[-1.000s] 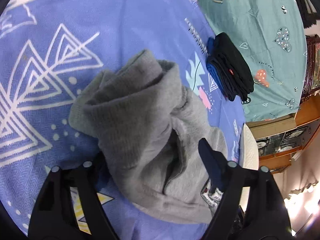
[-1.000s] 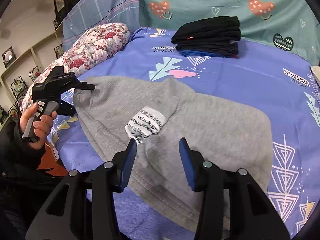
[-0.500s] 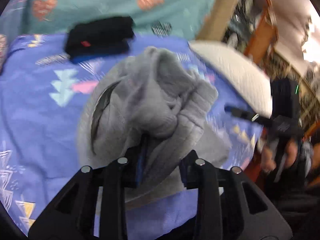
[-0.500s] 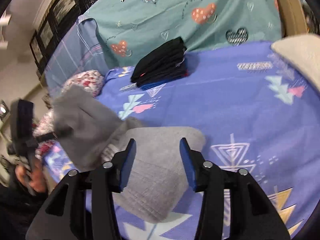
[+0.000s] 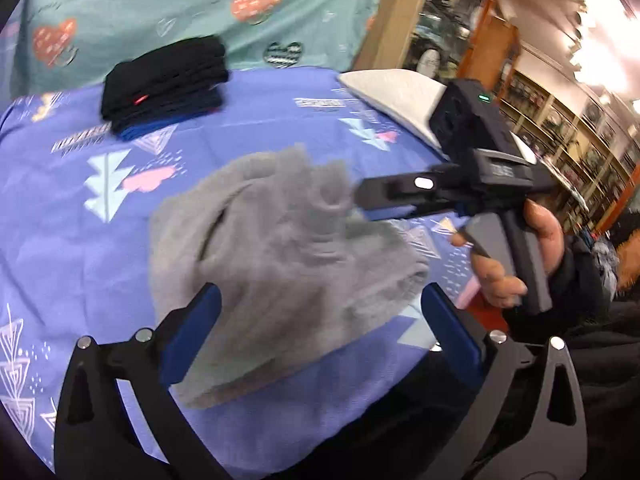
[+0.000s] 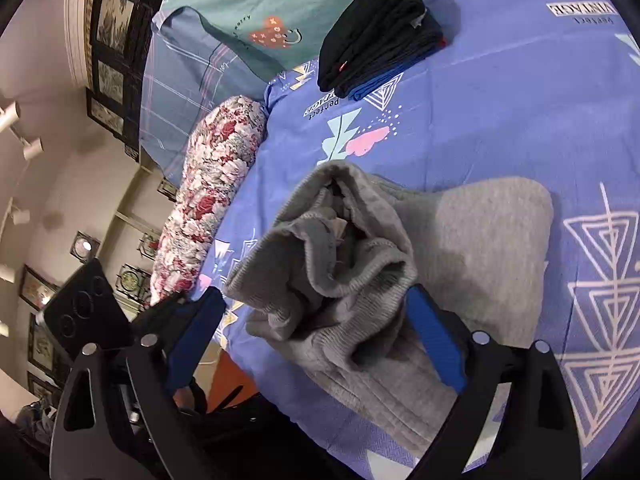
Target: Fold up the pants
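Motion blur obscures how the grey pants [image 5: 280, 256] are folded as they lie bunched on the blue bedsheet [image 5: 60, 208], between the spread fingers of both the left gripper [image 5: 320, 320] and the right gripper [image 6: 316, 332], neither gripping them.

A blue patterned bed [image 6: 500, 92] carries grey pants [image 6: 460, 240], dark folded clothes [image 6: 380, 28], floral pillow [image 6: 212, 200].

Grey pants [image 6: 400, 264], purple sheet [image 6: 500, 120] – white triangles, floral pillow [image 6: 212, 200]
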Available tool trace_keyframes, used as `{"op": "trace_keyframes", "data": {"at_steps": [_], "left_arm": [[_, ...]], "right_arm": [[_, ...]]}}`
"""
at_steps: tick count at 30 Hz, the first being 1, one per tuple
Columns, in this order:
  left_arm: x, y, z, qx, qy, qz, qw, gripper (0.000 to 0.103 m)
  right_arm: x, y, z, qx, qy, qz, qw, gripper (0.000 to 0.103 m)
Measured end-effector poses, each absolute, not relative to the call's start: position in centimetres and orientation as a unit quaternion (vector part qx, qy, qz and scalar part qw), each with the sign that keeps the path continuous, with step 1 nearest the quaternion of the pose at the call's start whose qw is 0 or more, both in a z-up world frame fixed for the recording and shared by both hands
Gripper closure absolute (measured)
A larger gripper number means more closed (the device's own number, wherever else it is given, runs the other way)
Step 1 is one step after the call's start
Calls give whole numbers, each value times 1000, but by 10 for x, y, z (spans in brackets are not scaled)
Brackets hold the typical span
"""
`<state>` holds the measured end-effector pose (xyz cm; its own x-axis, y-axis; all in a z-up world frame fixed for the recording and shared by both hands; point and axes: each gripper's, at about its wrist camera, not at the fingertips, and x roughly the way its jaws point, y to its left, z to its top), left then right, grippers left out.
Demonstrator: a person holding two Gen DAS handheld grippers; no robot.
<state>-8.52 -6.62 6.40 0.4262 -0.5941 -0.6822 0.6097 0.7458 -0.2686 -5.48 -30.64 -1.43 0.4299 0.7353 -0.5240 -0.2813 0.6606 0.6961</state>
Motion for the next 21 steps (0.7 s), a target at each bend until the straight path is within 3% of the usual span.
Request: {"op": "trace_keyframes", "data": {"at_steps": [4,7,8,9,10,14,18,21], "left_arm": [[-55,-57,17,-37,470,-337,815,2],[-61,-67,9,-14,465,-335,820,2],[-65,-71,12,-7,458,-344,820,2],[-68,-73,15,-6,453,-350,820,2],[-68,-74,18,-6,448,-356,820,2],[-74,-85,42,-5,429,-395,812,2],[-92,-111,74,20,386,-449,805,2],[-86,-130,60,31,405,-462,789,2]], "right_arm": [[-41,-290,-27,262,465,311,786,2],[-42,-278,-39,238,476,297,793,1],[-45,-277,-40,230,470,295,799,8],[-48,-277,-38,230,458,299,805,50],[-50,-278,-37,241,451,322,797,60],[-66,-291,-10,257,393,340,814,77],[-95,-305,31,245,335,348,840,80],[-118,-330,38,255,308,323,857,80]]}}
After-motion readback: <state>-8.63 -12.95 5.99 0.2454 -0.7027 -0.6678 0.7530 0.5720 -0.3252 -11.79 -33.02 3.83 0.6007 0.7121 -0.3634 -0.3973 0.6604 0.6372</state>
